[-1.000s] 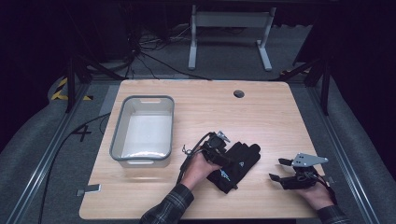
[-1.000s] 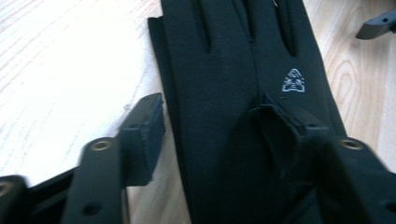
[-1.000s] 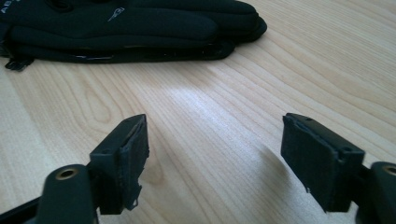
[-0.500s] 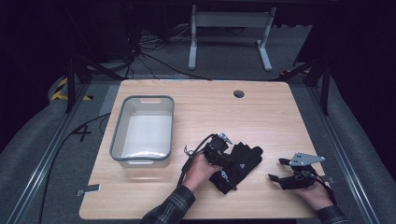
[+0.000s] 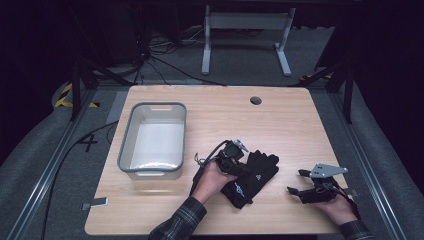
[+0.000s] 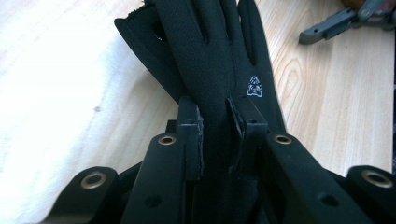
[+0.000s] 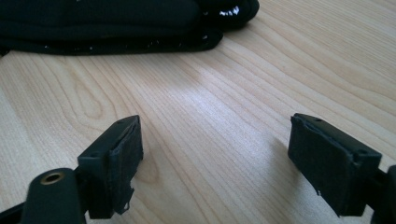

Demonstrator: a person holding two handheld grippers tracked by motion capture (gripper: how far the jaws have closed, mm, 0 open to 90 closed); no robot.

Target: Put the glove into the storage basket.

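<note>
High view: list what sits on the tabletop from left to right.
grey bin → left gripper shut on the black gloves → right gripper, jaws open, resting on the table.

The glove's (image 6: 210,60) fingertips are cut off by the left gripper view's top edge.
</note>
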